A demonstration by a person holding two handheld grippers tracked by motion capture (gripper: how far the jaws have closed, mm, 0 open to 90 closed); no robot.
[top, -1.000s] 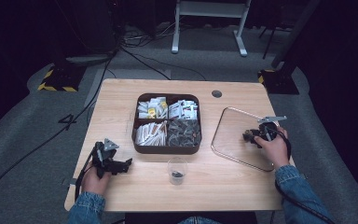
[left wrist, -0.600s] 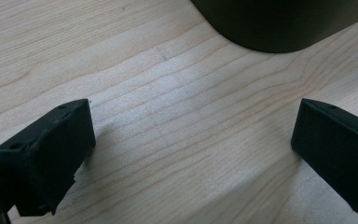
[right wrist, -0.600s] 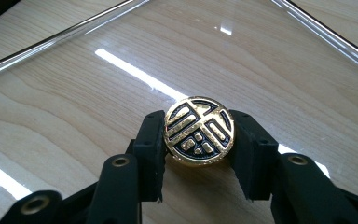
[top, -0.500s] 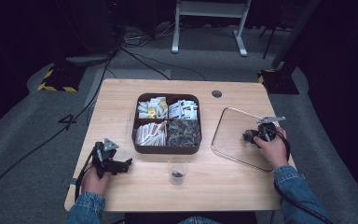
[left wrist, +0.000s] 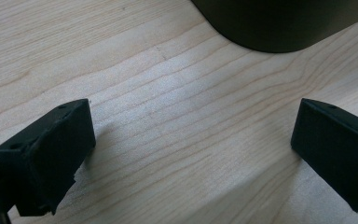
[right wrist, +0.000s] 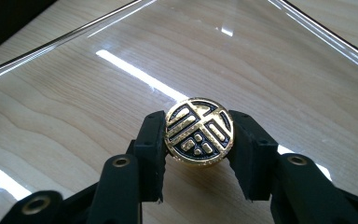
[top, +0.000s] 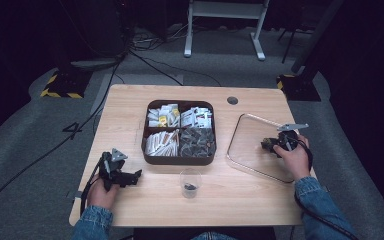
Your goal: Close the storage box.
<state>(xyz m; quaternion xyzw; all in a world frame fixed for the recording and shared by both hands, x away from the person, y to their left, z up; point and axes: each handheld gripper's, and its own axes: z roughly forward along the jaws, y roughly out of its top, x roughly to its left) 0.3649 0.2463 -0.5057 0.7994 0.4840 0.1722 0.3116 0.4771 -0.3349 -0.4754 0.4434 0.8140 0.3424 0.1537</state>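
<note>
Wooden counter (top: 130, 115): at three o'clock, the right gripper (right wrist: 199, 154) has just closed its jaws on the clear lid's gold knob (right wrist: 199, 131), probably before lifting; left gripper (left wrist: 191, 154) gapes, holding nothing.

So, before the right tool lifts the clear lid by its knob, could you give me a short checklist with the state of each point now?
1. Right tool closed on the gold-and-black knob, one pad on each side: ok.
2. Knob centred between the pads: ok.
3. Clear lid lies flat on the table, apart from the compartment box: ok.
4. Box open, ready to take the lid: ok.
5. Left tool open, holding nothing, resting near the box corner, away from the lid: ok.
6. Small cup stands in front of the box, near the lid's path: cannot tell if it will clear.
</note>
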